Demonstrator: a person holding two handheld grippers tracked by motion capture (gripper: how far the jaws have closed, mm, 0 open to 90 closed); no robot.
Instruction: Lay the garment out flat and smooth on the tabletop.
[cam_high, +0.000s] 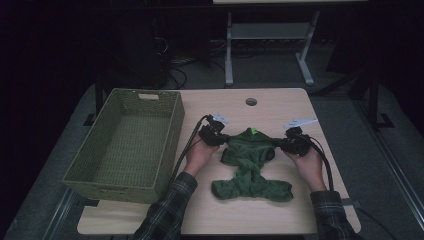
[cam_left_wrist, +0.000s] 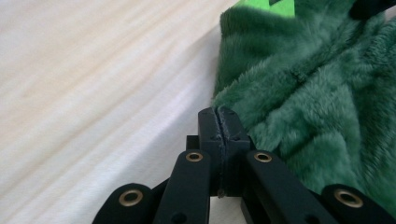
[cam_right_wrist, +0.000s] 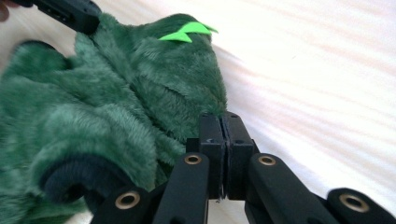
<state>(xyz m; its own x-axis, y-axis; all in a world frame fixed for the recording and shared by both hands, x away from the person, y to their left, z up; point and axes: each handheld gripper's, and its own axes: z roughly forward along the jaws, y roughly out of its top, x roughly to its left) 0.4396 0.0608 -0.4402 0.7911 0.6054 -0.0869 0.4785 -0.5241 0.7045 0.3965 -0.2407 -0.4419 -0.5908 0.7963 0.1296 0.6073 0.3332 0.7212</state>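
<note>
Left hand-held gripper (cam_high: 216, 138): jaws together, pinching left shoulder edge of green fleece garment (cam_high: 250, 165). Right hand-held gripper (cam_high: 290, 145): jaws together on opposite shoulder edge. Garment flat on tabletop (cam_high: 280, 107) between both grippers, long axis running toward person, legs nearest, neck with bright green tag (cam_high: 254, 131) farthest. Wicker basket (cam_high: 102, 165) left of garment, nearer left hand; likely next destination.

One green fleece garment (cam_high: 250, 165), one woven basket (cam_high: 125, 145), two hand-held grippers, one table (cam_high: 280, 102).
</note>
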